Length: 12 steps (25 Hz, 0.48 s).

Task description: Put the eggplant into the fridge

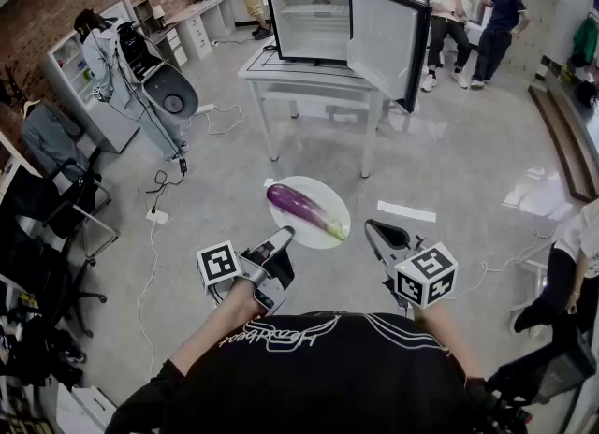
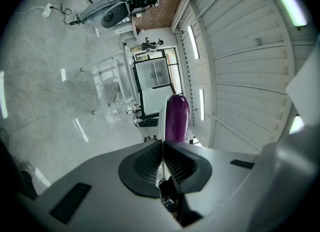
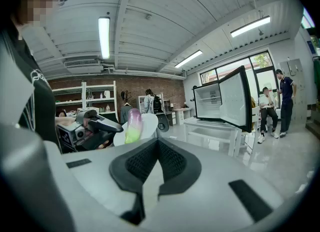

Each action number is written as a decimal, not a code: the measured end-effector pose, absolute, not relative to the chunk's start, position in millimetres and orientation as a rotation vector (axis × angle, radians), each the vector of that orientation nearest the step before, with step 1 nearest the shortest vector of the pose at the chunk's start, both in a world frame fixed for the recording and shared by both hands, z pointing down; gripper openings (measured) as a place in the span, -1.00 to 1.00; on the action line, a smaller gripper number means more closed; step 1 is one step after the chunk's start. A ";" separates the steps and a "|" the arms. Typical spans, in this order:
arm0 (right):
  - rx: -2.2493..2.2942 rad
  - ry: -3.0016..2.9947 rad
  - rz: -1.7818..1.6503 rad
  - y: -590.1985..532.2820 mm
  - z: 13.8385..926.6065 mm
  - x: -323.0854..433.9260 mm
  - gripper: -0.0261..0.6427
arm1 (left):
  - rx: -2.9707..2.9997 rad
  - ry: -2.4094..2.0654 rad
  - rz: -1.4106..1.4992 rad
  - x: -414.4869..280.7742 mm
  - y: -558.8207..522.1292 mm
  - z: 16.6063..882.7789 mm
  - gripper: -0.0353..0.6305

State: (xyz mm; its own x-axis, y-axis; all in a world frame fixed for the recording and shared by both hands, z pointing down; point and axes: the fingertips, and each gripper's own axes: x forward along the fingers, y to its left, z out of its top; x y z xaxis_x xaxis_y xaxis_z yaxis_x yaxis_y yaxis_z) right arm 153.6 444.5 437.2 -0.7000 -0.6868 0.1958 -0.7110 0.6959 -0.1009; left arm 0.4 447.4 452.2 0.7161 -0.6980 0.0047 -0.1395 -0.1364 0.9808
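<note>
Left hand-held gripper point(image 1: 284, 233) pinches the plate point(image 1: 323, 195) by its rim, so the eggplant point(image 1: 298, 203) sits level for the fridge point(image 1: 314, 21); right hand-held gripper point(image 1: 374, 229) closed, empty.

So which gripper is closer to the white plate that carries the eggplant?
Left. The left gripper is shut on the plate at its left rim; the right gripper is beside the opposite edge, not touching.
</note>
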 end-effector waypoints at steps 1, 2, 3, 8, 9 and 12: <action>1.144 -2.759 0.255 444.5 437.8 153.1 -0.90 | 1.665 -0.680 -0.554 0.2 447.6 452.7 -0.84; 1.143 -2.759 0.255 444.6 438.5 152.6 -0.90 | 1.664 -0.678 -0.555 0.0 447.9 453.4 -0.84; 1.141 -2.758 0.255 444.7 439.3 152.2 -0.90 | 1.662 -0.677 -0.556 0.0 448.2 454.3 -0.84; 1.134 -2.757 0.260 445.0 444.3 153.4 -0.90 | 1.648 -0.681 -0.565 1.6 448.9 459.1 -0.84; 1.133 -2.755 0.261 444.9 445.4 154.4 -0.90 | 1.646 -0.682 -0.566 2.2 448.8 460.1 -0.84; 1.131 -2.746 0.261 441.9 447.7 157.4 -0.90 | 1.645 -0.683 -0.568 4.0 446.0 461.5 -0.84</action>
